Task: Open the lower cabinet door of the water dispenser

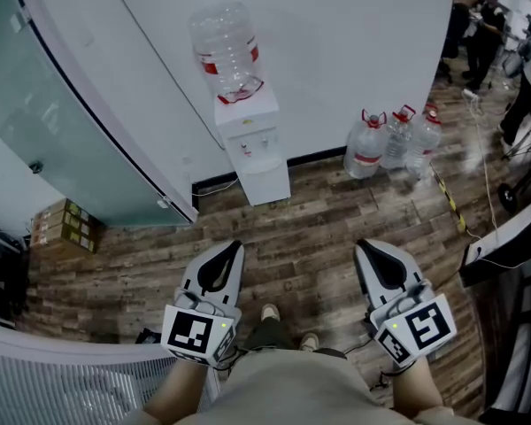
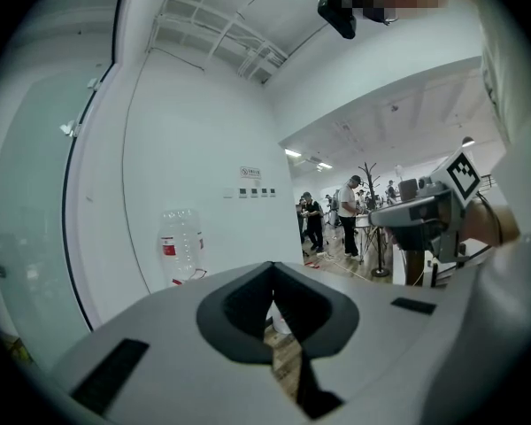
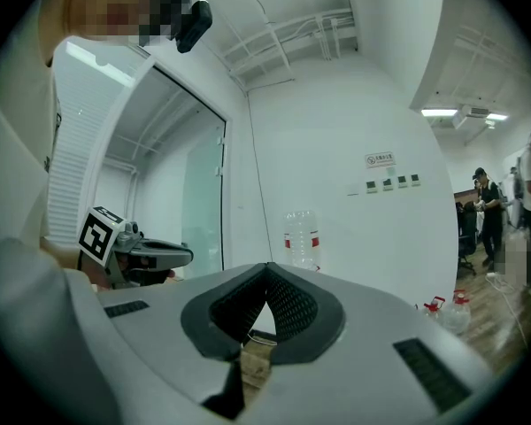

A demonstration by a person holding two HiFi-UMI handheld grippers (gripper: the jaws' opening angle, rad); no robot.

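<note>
A white water dispenser (image 1: 250, 144) stands against the white wall, with a clear empty bottle (image 1: 224, 50) on top; its lower cabinet door (image 1: 267, 182) is closed. Both grippers are well short of it, over the wooden floor. My left gripper (image 1: 234, 245) is shut and holds nothing. So is my right gripper (image 1: 361, 244), its jaws meeting at the tips. The left gripper view shows the bottle (image 2: 179, 243) above the jaws, and the right gripper view shows the bottle (image 3: 303, 238) and a strip of the dispenser body (image 3: 262, 322) through the jaw gap.
Three water jugs (image 1: 393, 140) stand on the floor right of the dispenser. A glass door (image 1: 49, 104) is on the left, cardboard boxes (image 1: 64, 224) beside it. People (image 1: 480, 25) stand at the far right near a stand (image 1: 522, 180). My feet (image 1: 288, 324) show below.
</note>
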